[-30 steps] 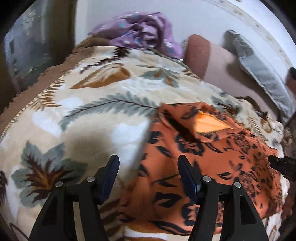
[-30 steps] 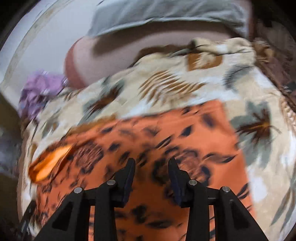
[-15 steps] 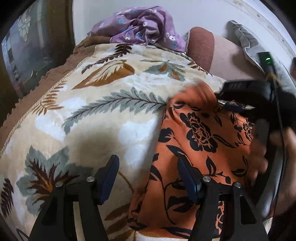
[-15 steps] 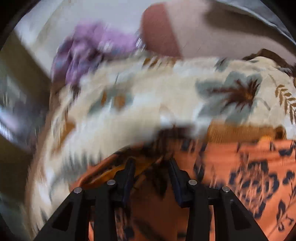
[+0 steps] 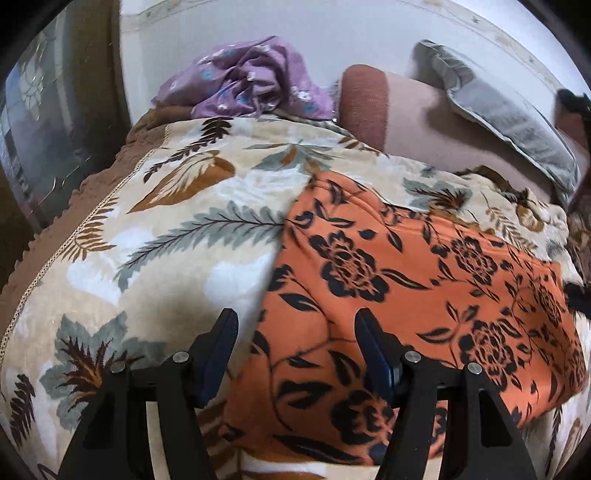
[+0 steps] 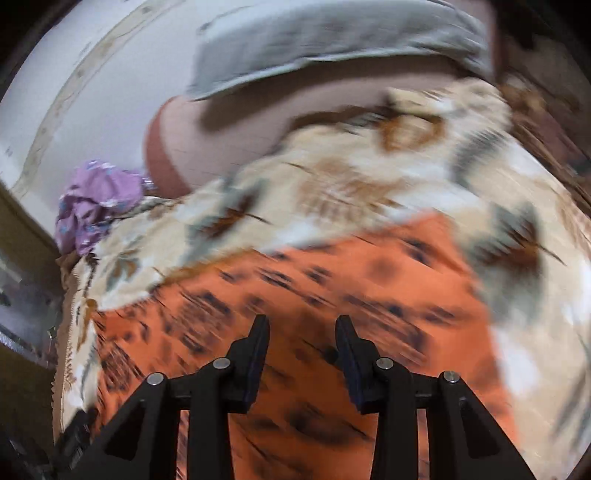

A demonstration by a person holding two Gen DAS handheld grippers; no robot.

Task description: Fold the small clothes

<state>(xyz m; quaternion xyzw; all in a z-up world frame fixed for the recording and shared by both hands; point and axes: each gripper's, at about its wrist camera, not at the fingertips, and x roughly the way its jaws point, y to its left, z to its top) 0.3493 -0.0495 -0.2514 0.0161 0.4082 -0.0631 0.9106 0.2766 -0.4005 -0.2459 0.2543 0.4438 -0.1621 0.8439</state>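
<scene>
Orange floral cloth (image 5: pixel 424 295) spread flat across the lower right of the left wrist view, lying on the leaf-print blanket (image 5: pixel 166 229), its left edge running up the middle of the frame. Left gripper (image 5: pixel 293 334) low in the frame, jaws wide apart with nothing between them, straddling that left edge: one finger over blanket, the other over orange fabric; whether touching the cloth, cannot tell. Purple flowered garment (image 5: pixel 255 81) bunched at upper centre against the white wall (image 5: pixel 369 33), just beside a brown bolster (image 5: pixel 365 103) and a grey pillow (image 5: pixel 517 125) at upper right. Over in the right wrist view, heavy blur everywhere. Right gripper (image 6: pixel 301 334) at bottom centre, jaws parted at a moderate gap, empty, hovering over the same orange cloth (image 6: pixel 332 288), which fills the lower middle of the frame. Blanket (image 6: pixel 369 177) wrapping round above and to the right, purple garment (image 6: pixel 96 199) at middle left, grey pillow (image 6: pixel 332 40) across the top.
</scene>
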